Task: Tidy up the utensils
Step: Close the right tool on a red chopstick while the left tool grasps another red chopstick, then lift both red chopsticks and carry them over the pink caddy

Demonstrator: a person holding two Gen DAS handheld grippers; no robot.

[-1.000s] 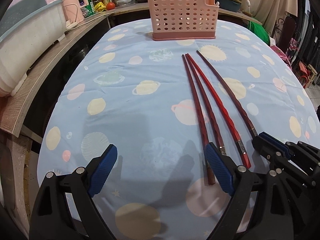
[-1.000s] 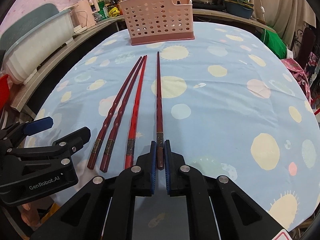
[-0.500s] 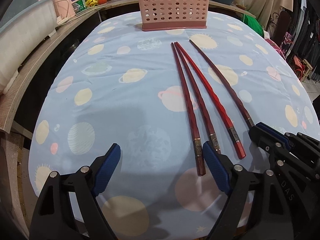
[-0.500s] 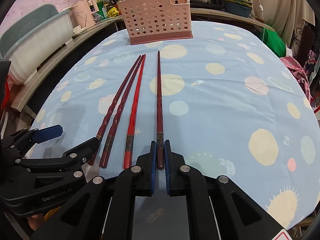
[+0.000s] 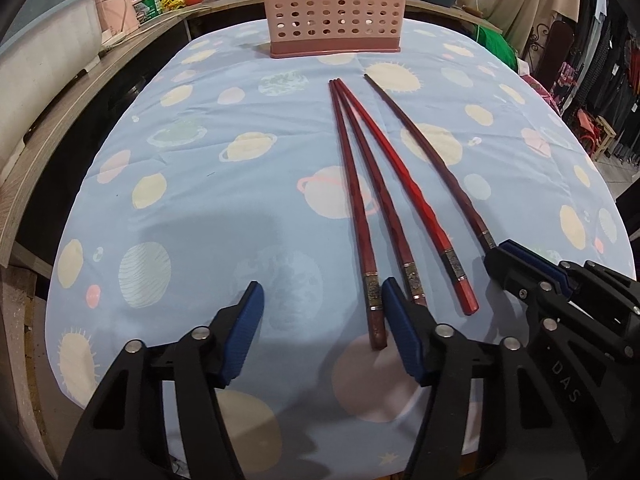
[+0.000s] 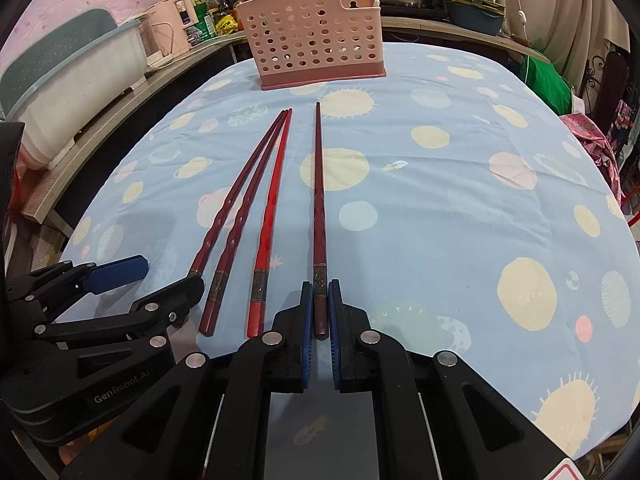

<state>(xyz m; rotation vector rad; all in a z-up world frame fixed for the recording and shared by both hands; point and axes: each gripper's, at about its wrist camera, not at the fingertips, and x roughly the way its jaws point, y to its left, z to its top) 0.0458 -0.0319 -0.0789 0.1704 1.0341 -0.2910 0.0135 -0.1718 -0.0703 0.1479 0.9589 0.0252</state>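
Right claw (image 6: 319, 320) pinching butt end of the rightmost chopstick (image 6: 319, 200). Left claw (image 5: 320, 328) half-spread, jaws just been narrowing, leftmost chopstick (image 5: 356, 216) lying between the pads, untouched. Two more chopsticks (image 5: 400, 184) lie flat between them on the blue-clothed surface (image 5: 200, 200). Pink perforated basket (image 5: 334, 8) at far edge.

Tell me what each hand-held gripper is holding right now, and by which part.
Right hand-held gripper clamps the rightmost dark red wooden chopstick at its thick banded butt end. Left hand-held gripper, jaws just closing, straddles the leftmost dark red chopstick's butt, holding nothing.
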